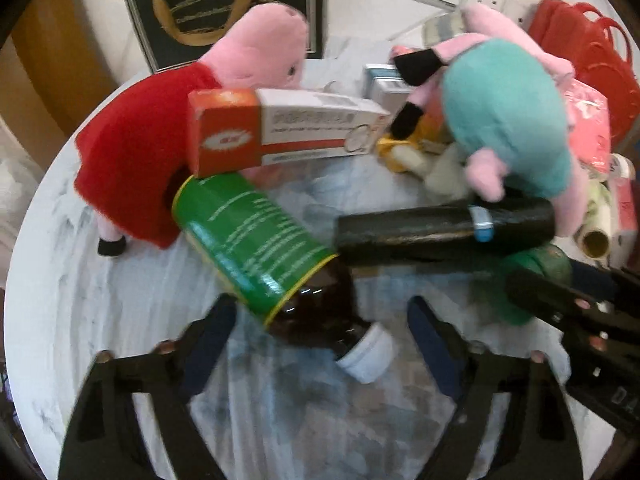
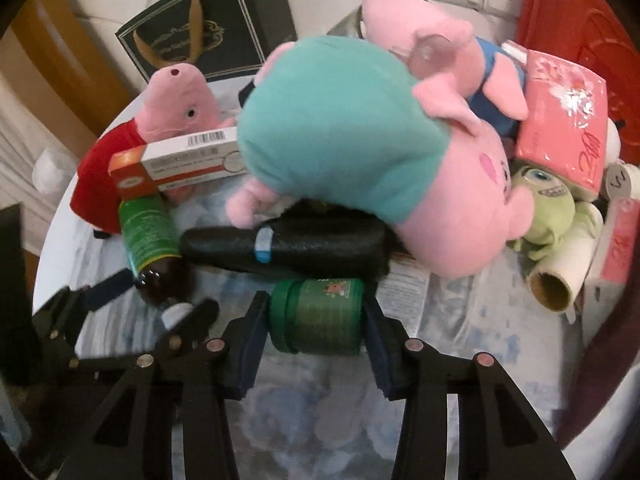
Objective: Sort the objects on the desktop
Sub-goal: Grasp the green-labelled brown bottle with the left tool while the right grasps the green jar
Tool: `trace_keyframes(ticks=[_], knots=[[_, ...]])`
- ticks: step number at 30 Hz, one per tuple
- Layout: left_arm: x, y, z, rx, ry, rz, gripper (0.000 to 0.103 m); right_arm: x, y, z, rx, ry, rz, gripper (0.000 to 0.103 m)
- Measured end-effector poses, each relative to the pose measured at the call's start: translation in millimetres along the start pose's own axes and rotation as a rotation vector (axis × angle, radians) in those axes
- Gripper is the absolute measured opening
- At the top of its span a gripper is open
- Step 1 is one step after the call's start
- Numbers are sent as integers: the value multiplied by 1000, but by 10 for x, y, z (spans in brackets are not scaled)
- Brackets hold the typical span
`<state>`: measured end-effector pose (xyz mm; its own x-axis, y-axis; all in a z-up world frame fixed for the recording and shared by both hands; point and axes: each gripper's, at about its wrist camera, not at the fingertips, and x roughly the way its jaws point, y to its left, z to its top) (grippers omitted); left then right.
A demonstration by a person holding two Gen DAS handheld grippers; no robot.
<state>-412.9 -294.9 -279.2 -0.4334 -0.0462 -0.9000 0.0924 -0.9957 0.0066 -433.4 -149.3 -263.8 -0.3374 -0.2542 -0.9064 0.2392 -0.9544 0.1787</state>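
My left gripper (image 1: 320, 344) is open around the neck and white cap (image 1: 366, 354) of a lying brown bottle with a green label (image 1: 256, 240); it also shows in the right wrist view (image 2: 150, 240). My right gripper (image 2: 316, 320) has its pads on both sides of a small green jar (image 2: 316, 316) lying on the table. A black roll (image 2: 288, 252) lies just behind the jar. An orange and white box (image 1: 276, 132) rests on the bottle's base.
A pig plush in a red dress (image 1: 160, 152) lies at left, a pig plush in teal (image 2: 352, 136) over the black roll. A green monster toy (image 2: 548, 204), pink packets (image 2: 560, 120), a paper roll (image 2: 560, 272), a red basket (image 2: 580, 36) crowd the right. A dark bag (image 2: 208, 24) stands behind.
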Motion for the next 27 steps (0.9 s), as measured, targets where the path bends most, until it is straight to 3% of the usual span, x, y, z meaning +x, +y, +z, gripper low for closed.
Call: trace_keyframes(ticks=[3,6,19,22,24,27], knots=[[29,151,-24,-43,16,-44,59,66,-30,-84,-16,20,-8,44],[18,237,-94,-52,26,-58,51,136,-14,-195,-29,45,-14,44],[-188,328,-458,-16,74,-68,51,31,15,-564,-64,73,-12,45],[-224,368,-438,-30,79,-63,53,-21,-50,-575,-46,58,-6,63],[-271,372,-402,-24,59,-53,67,-64,-102,-577,-40,46,-7,77],[-303,397,-322,-37,34,-54,74,-78,-170,-593,-32,48,-12,81]])
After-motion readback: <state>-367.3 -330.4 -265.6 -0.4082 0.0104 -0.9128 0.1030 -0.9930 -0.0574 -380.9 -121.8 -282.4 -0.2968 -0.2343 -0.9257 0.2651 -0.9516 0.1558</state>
